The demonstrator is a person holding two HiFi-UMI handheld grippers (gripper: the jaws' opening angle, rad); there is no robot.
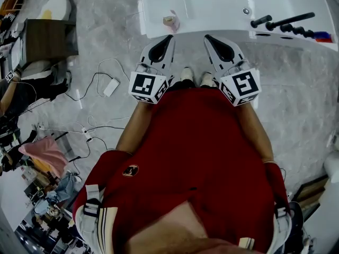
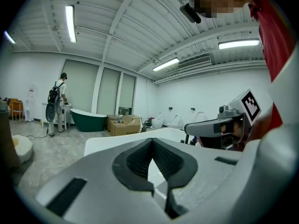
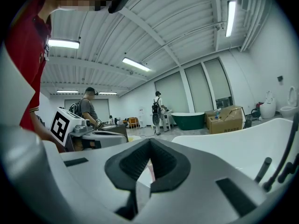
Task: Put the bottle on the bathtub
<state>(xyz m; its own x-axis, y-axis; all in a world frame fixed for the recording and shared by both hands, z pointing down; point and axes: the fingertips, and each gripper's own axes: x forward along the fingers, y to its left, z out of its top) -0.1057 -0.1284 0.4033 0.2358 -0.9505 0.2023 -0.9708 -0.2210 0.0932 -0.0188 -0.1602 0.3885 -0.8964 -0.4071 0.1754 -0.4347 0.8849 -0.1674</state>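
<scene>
A small pinkish bottle (image 1: 171, 21) stands on the near ledge of the white bathtub (image 1: 212, 4) at the top of the head view. My left gripper (image 1: 169, 37) is shut and empty, its tip just below the bottle at the tub's edge. Beside it my right gripper (image 1: 207, 37) is also shut and empty, a little to the bottle's right. In the left gripper view the jaws (image 2: 152, 141) meet over the white tub. The right gripper view shows its jaws (image 3: 150, 141) closed too, with the tub's rim (image 3: 243, 139) to the right.
Black tap fittings (image 1: 288, 23) lie on the tub's right ledge. Cables and a white adapter (image 1: 111, 87) trail over the marble floor at left, near a brown table (image 1: 50, 36). A green tub (image 2: 88, 120), a cardboard box (image 2: 124, 124) and standing people (image 3: 158, 111) are farther off.
</scene>
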